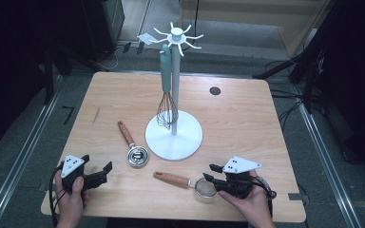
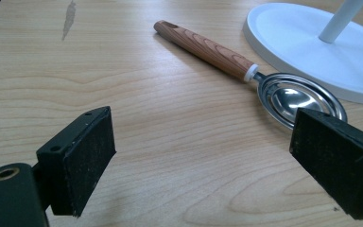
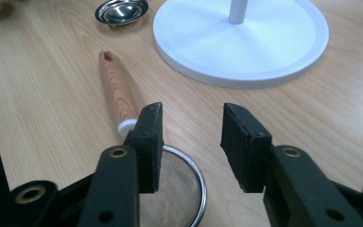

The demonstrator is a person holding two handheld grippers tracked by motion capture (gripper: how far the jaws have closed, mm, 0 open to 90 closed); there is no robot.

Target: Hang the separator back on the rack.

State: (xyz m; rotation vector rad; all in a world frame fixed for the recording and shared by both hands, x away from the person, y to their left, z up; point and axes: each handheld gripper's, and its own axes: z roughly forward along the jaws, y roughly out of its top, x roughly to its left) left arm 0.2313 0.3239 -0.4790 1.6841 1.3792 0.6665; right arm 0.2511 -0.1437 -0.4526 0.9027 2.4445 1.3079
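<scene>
A white hook stand (image 1: 185, 140) stands mid-table with a teal-handled whisk (image 1: 166, 95) hanging from it. A wooden-handled metal scoop (image 1: 137, 155) lies left of the base. A wooden-handled mesh strainer (image 1: 203, 188) lies on the table near the front edge. My left gripper (image 1: 97, 165) rests at the front left, open, pointing toward the scoop (image 2: 293, 97) with bare table between its jaws. My right gripper (image 1: 210, 172) hovers just over the strainer's mesh end (image 3: 175, 189), open, with nothing between its pads (image 3: 151, 142). The strainer's handle (image 3: 118, 90) runs away past the left jaw.
The stand's round base (image 3: 246, 38) lies just ahead of my right gripper (image 3: 191, 137), and its edge (image 2: 312, 52) sits beyond the scoop. A dark round grommet (image 1: 215, 90) is set into the far side of the table. Dark stands and cables ring the table.
</scene>
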